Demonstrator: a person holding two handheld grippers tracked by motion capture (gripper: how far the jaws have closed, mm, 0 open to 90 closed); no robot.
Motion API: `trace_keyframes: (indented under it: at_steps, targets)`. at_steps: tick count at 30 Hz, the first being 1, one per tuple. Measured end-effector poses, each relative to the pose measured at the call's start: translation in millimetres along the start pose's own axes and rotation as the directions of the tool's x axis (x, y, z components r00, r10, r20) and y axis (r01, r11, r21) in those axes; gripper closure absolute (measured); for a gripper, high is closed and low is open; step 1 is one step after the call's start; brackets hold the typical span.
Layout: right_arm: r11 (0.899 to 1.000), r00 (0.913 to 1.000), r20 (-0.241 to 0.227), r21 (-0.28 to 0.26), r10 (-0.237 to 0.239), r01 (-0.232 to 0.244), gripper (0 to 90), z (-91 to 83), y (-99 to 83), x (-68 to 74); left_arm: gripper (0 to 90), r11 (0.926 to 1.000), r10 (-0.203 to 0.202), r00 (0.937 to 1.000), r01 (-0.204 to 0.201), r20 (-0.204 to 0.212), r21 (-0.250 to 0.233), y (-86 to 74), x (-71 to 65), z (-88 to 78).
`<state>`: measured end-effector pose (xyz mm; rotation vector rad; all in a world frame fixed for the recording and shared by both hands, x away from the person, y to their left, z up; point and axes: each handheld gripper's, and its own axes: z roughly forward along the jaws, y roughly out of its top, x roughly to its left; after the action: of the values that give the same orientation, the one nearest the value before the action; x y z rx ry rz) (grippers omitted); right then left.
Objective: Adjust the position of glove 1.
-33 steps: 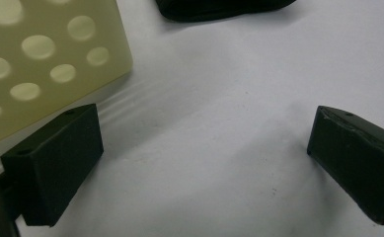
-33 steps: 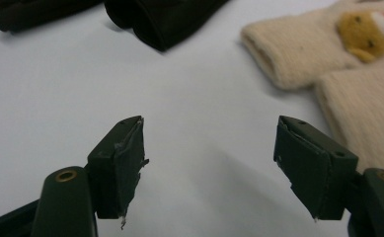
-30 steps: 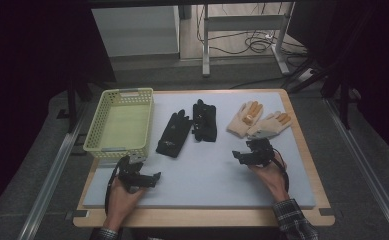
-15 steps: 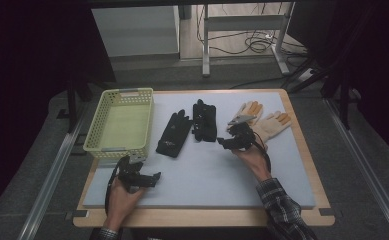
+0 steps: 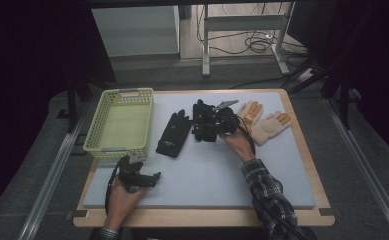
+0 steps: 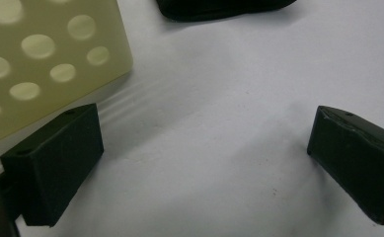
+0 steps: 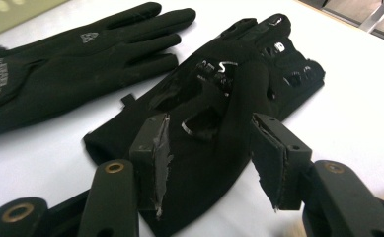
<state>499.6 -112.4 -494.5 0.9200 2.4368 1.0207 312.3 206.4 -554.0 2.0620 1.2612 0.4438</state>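
Now the black glove (image 7: 219,98) with shiny marks lies flat on the grey mat (image 5: 242,175), beside a plain black glove (image 5: 173,134). The right gripper (image 7: 209,163) has its jaws half closed on both sides of the cuff; they have just been closing, and I cannot tell if the pads press yet. The left gripper (image 6: 204,168) rests wide open and empty near the yellow basket (image 5: 94,135).

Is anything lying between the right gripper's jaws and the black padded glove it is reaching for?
Nothing visible does. The right gripper has just been closing, its jaws straddling the black padded glove with no other item between. The smooth black glove lies apart to one side.
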Motion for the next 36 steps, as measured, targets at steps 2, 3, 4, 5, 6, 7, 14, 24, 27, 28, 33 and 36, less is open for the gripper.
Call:
trace_keyframes:
  at_steps: [2, 3, 4, 5, 6, 7, 14, 24, 27, 28, 33, 36]
  targets:
    - [1.000, 0.9999, 0.007, 0.009, -0.007, 0.007, 48.8, 8.6, 4.6, -0.6, 1.1, 1.0000, -0.001, 1.0000, 0.001, 0.000, -0.002, -0.1, 0.0, 0.1]
    - [1.000, 0.9998, 0.018, 0.014, -0.008, 0.008, 47.9, 12.2, 6.3, -1.2, 1.1, 1.0000, -0.001, 1.0000, 0.001, 0.000, -0.002, -0.1, 0.0, 0.1]
    - [1.000, 0.9996, 0.025, 0.019, -0.010, 0.009, 46.0, 16.2, 7.7, -2.2, 1.1, 1.0000, -0.001, 1.0000, 0.001, 0.001, -0.002, -0.1, 0.0, 0.1]
    - [1.000, 0.9995, 0.030, 0.024, -0.009, 0.008, 44.1, 20.3, 8.7, -3.2, 1.1, 1.0000, -0.001, 1.0000, 0.001, 0.001, -0.002, -0.1, 0.0, 0.1]
    - [1.000, 0.9993, 0.035, 0.030, -0.008, 0.006, 41.7, 24.1, 9.5, -4.0, 1.1, 1.0000, -0.001, 1.0000, 0.001, 0.001, -0.002, -0.1, 0.0, 0.1]
    - [0.999, 0.9991, 0.042, 0.034, -0.007, 0.006, 39.3, 28.0, 10.0, -4.6, 1.1, 1.0000, -0.001, 1.0000, 0.001, 0.001, -0.002, -0.1, 0.0, 0.1]
    - [0.997, 0.9967, 0.075, 0.072, -0.032, 0.026, 32.9, 49.8, 11.3, -5.0, 1.1, 1.0000, -0.001, 1.0000, 0.001, 0.001, -0.002, -0.1, 0.1, 0.1]
    - [0.994, 0.9955, 0.022, 0.052, 0.092, -0.093, 80.1, 52.8, 4.5, -12.6, 1.1, 1.0000, 0.000, 1.0000, 0.000, 0.000, -0.002, -0.1, -0.1, 0.1]
    - [0.995, 0.9955, 0.051, 0.060, 0.079, -0.082, 82.4, 52.0, 6.6, -8.4, 1.1, 1.0000, 0.000, 1.0000, 0.000, 0.000, -0.002, -0.1, -0.1, 0.1]
    - [0.995, 0.9955, 0.051, 0.060, 0.079, -0.082, 82.4, 52.0, 6.6, -8.4, 1.1, 1.0000, 0.000, 1.0000, 0.000, 0.000, -0.002, -0.1, -0.1, 0.1]
    - [0.993, 0.9932, 0.032, 0.019, 0.112, -0.113, 82.9, 38.5, 6.5, -7.0, 1.1, 1.0000, -0.001, 1.0000, 0.001, 0.001, -0.002, -0.1, 0.0, 0.2]
    - [0.993, 0.9931, 0.019, 0.008, 0.116, -0.116, 83.0, 30.4, 6.9, -5.1, 1.1, 1.0000, -0.001, 1.0000, 0.001, 0.001, -0.002, -0.1, 0.0, 0.2]
